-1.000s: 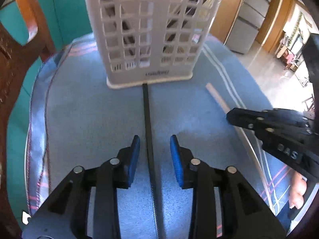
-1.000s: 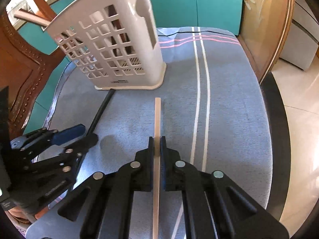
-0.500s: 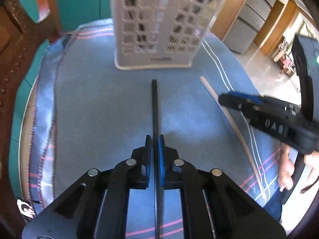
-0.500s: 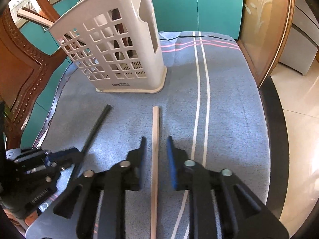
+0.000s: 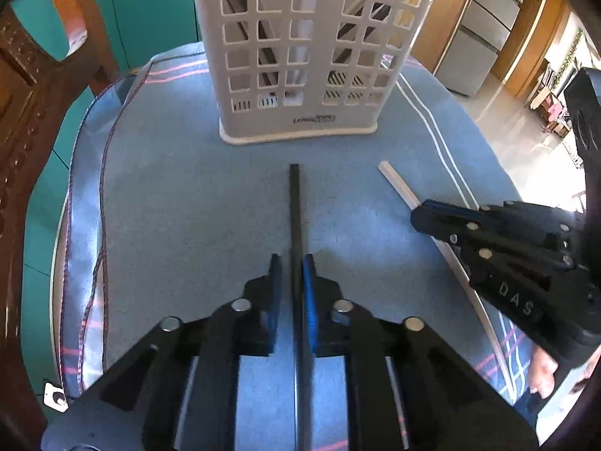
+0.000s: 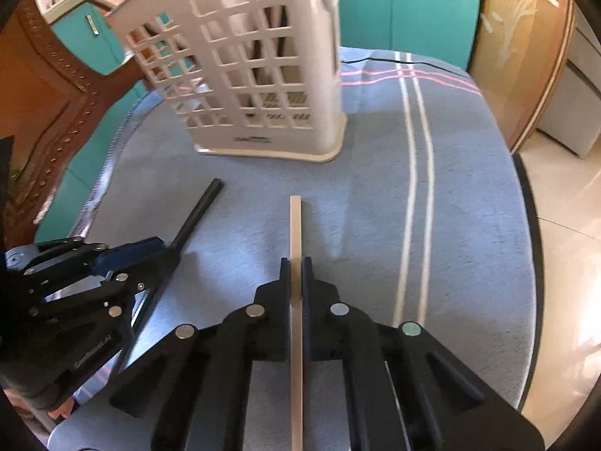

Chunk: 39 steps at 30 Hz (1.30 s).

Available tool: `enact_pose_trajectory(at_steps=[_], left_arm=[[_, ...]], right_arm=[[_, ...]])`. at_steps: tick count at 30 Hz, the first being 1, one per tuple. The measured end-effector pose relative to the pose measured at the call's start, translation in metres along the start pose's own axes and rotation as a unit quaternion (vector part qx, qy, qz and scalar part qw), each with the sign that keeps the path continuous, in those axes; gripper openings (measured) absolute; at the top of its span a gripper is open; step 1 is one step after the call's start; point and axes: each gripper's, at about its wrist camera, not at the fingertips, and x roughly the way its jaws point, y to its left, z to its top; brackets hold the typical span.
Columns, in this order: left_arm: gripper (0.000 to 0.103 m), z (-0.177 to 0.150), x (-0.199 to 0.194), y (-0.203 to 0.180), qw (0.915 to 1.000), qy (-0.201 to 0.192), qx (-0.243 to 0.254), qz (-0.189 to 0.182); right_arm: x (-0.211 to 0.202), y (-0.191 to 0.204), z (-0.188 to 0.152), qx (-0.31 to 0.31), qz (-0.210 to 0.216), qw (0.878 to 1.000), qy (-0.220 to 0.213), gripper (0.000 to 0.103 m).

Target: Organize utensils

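My left gripper (image 5: 293, 263) is shut on a black chopstick (image 5: 295, 203) that points at the white lattice utensil basket (image 5: 300, 56). My right gripper (image 6: 296, 263) is shut on a pale wooden chopstick (image 6: 295, 221), also pointing toward the basket (image 6: 255, 75). Both sticks lie low over the blue cloth. In the left wrist view the right gripper (image 5: 417, 218) sits on the wooden stick (image 5: 398, 184) at the right. In the right wrist view the left gripper (image 6: 165, 248) holds the black stick (image 6: 199, 210) at the left. Dark utensils stand inside the basket.
A blue striped cloth (image 6: 450, 188) covers the round table. A carved wooden chair (image 5: 22, 86) stands at the left. Teal cabinets (image 6: 394, 3) are behind the basket. The table edge drops to a tiled floor (image 6: 563, 225) on the right.
My right gripper opened half a second ago and has shut on the wooden chopstick again. My left gripper shut on the black chopstick. Both moved closer to the basket.
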Motion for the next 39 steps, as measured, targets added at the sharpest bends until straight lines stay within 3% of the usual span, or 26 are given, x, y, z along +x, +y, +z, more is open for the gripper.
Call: enact_pose_trajectory(at_steps=[6, 8, 10, 13, 18, 22, 27, 31, 34, 39], left_arm=[[0.01, -0.001, -0.004, 0.01, 0.9999, 0.001, 0.0, -0.012], [0.028, 0.002, -0.003, 0.015, 0.9999, -0.003, -0.011, -0.006], [0.034, 0.006, -0.001, 0.016, 0.9998, -0.006, -0.02, -0.004], [0.034, 0.014, 0.006, 0.014, 0.9997, -0.007, -0.023, 0.004], [0.034, 0.029, 0.019, 0.002, 0.9987, -0.016, -0.002, 0.048], [0.034, 0.035, 0.022, -0.001, 0.9983, -0.02, -0.006, 0.054], [0.03, 0.035, 0.021, -0.006, 0.9981, -0.023, 0.0, 0.058], [0.015, 0.03, 0.018, -0.009, 0.9984, -0.022, 0.005, 0.052], [0.008, 0.029, 0.017, -0.01, 0.9985, -0.022, 0.009, 0.049], [0.007, 0.019, 0.015, -0.016, 0.9987, -0.023, 0.006, 0.046]], right_arm=[[0.0, -0.003, 0.002, 0.013, -0.001, 1.0, -0.001, 0.007], [0.0, -0.005, 0.003, 0.019, -0.003, 1.0, -0.002, 0.015], [0.001, -0.005, 0.004, 0.018, -0.006, 1.0, -0.005, 0.022], [0.003, -0.002, 0.007, 0.012, -0.019, 1.0, -0.012, 0.024], [0.011, 0.006, 0.009, -0.009, -0.055, 0.998, -0.019, 0.024], [0.015, 0.013, 0.008, -0.028, -0.076, 0.996, -0.026, 0.024], [0.017, 0.013, 0.008, -0.029, -0.079, 0.996, -0.029, 0.024], [0.015, 0.012, 0.006, -0.032, -0.08, 0.996, -0.029, 0.024], [0.015, 0.015, 0.005, -0.035, -0.074, 0.996, -0.027, 0.015], [0.016, 0.023, 0.006, -0.045, -0.073, 0.996, -0.027, 0.007]])
